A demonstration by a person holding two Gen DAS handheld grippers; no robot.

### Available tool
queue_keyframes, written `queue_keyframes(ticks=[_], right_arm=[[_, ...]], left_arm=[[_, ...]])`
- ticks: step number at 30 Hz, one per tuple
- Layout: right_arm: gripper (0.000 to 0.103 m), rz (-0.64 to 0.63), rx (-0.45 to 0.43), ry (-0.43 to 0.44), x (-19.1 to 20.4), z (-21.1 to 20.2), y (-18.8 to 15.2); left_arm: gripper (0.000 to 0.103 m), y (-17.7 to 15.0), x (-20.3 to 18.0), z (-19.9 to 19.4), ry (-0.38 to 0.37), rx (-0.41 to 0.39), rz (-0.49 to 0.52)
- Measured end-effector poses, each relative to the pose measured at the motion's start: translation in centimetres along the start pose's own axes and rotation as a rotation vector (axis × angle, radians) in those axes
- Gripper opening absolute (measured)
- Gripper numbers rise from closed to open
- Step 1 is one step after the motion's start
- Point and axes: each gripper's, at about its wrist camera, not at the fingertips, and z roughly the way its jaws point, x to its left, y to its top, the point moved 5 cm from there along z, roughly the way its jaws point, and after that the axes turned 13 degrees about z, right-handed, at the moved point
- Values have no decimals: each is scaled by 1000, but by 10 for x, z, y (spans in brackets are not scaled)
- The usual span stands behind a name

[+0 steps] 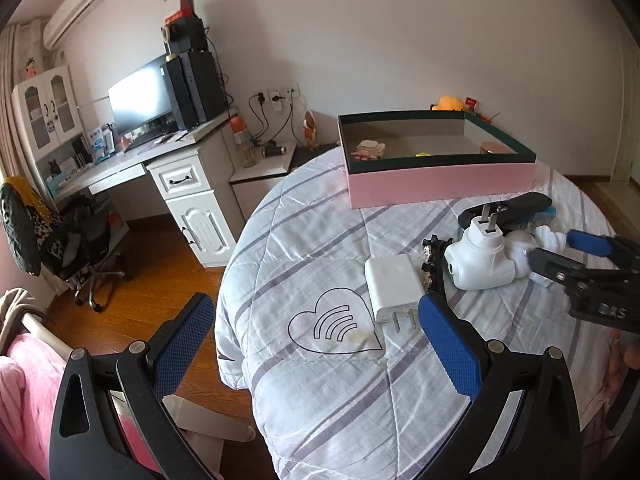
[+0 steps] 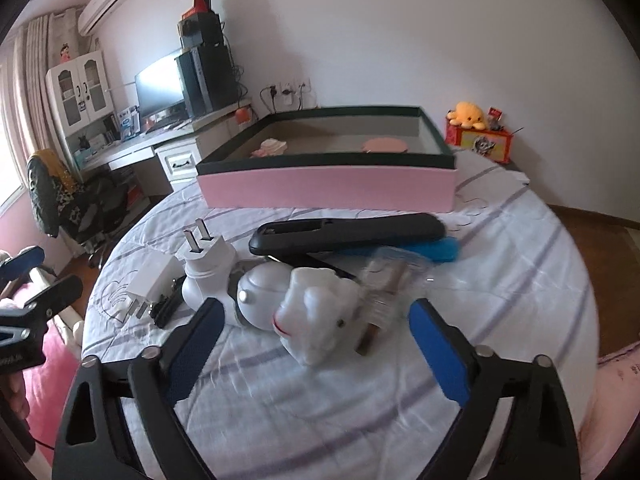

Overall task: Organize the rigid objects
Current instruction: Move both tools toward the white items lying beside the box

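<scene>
The left gripper [image 1: 316, 328] stood open with nothing between its blue pads, low in the left wrist view over the quilt [image 1: 320, 380]. The flat white charger [image 1: 394, 288] lay just above its right fingertip, prongs toward the camera.

The right gripper [image 2: 316, 320] also stood open. In the right wrist view a white lumpy figure [image 2: 316, 312] lay between its fingertips, with the pads clear of it on both sides. In the left wrist view the same gripper entered from the right edge, its tips beside the white pile.

To the left of the figure, a white plug adapter [image 2: 206, 264] stood with its prongs up, touching a white rounded device [image 2: 256, 296]. A black remote [image 2: 344, 232] lay behind them, centre frame.

The pink box [image 2: 328, 190], open-topped with a dark rim, sat beyond the remote in the upper centre, a few small items on its floor.
</scene>
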Motion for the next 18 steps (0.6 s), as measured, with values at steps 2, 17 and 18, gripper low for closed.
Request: queue_keyframes(ticks=[2,17,18], right_arm=[[78,-6,12,4,3,5,-1],[57,-47,28,-7,-11,-29,-10],[57,-47,25,-17,-15,-34,-11]], left_arm=[[103,0,0,1,-4,4,1],[103,-1,-25,17,-67,40,38],[103,0,-28,19,-77,42,39]])
